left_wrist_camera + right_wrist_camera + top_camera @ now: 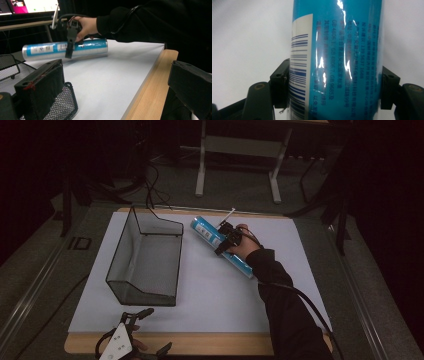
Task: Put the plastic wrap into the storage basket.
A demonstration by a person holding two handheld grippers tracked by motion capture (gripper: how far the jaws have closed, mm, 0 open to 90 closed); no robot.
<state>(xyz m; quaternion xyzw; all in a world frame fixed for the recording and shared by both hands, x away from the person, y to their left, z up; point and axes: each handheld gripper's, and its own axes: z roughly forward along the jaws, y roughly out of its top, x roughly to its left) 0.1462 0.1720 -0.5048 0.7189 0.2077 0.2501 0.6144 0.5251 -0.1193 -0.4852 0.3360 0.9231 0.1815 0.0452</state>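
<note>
Right gripper (334,87) fingers clamped across blue tube (220,245), lying flat, long axis diagonal, left gripper (145,332) fingers open.

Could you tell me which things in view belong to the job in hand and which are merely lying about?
In the job, as far as I can judge:
- blue tube, lying on the white mat
- right gripper, jaws on either side of the tube
- black mesh basket, empty, beside the tube

Lying about:
- left gripper, idle and open at the near edge
- grey stand on the floor behind the table
</note>
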